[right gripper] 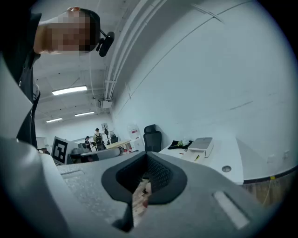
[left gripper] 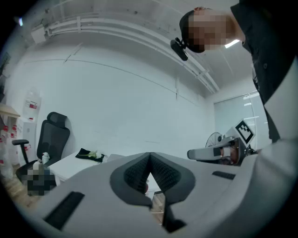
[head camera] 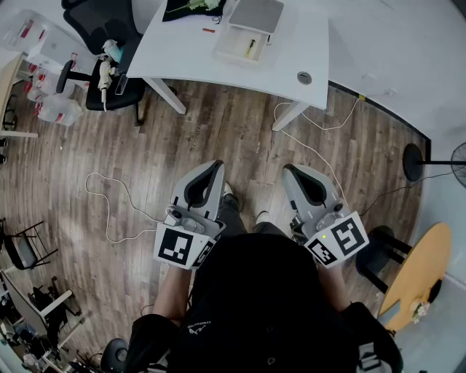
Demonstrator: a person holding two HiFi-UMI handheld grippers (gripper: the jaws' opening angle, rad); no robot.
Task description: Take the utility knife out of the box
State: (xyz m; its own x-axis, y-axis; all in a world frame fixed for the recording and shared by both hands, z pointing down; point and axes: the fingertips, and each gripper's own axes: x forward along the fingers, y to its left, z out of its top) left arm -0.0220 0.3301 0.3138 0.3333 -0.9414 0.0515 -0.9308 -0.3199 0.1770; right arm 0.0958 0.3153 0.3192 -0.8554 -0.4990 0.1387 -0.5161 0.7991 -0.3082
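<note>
An open white box (head camera: pixel 240 45) lies on the white table (head camera: pixel 291 44) far ahead of me, with a yellow and black utility knife (head camera: pixel 250 48) inside it and its grey lid (head camera: pixel 256 14) behind. The right gripper view shows the box (right gripper: pixel 201 145) and the knife (right gripper: pixel 197 157) small in the distance. My left gripper (head camera: pixel 215 169) and right gripper (head camera: pixel 290 170) are held close to my body over the wooden floor, well short of the table. Both have their jaws together with nothing between them, as the left gripper (left gripper: pixel 149 155) and right gripper (right gripper: pixel 146 155) show in their own views.
A black office chair (head camera: pixel 109 44) stands at the table's left end. White cables (head camera: pixel 116 211) trail across the floor. A black cloth with flowers (head camera: pixel 191 7) and a round grommet (head camera: pixel 303 77) are on the table. A round wooden table (head camera: pixel 419 269) and a fan stand (head camera: pixel 415 162) are at right.
</note>
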